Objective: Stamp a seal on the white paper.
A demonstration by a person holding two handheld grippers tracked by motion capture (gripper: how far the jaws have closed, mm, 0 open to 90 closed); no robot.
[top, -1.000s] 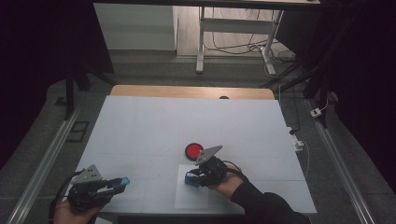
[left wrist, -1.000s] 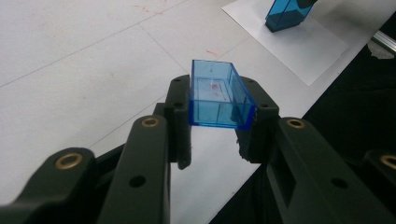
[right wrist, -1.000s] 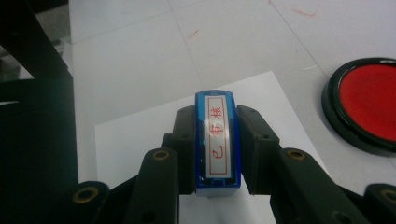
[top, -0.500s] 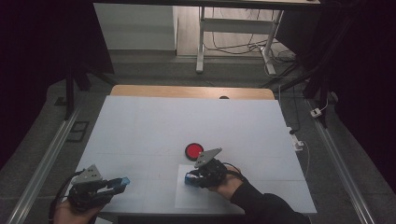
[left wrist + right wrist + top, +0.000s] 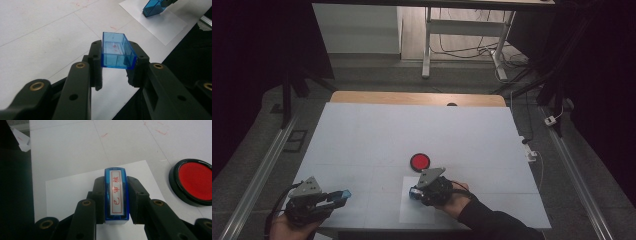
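Open white table (image 5: pixel 362 135) spans the frame's centre and upper half. Only a red ink pad (image 5: pixel 420 161) interrupts it, just above the paper sheet (image 5: pixel 412 215) at lower centre; the lower-left corner is hemmed by the table edge.

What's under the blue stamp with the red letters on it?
A white sheet of paper lies under the blue stamp, on the table. The stamp's body and the right gripper's fingers cover its underside, so any mark there is hidden.

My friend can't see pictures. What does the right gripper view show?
Two black fingers pinch a blue stamp whose white label has red characters. Under it lies a white sheet of paper on the pale table, and a round red ink pad sits off to the right.
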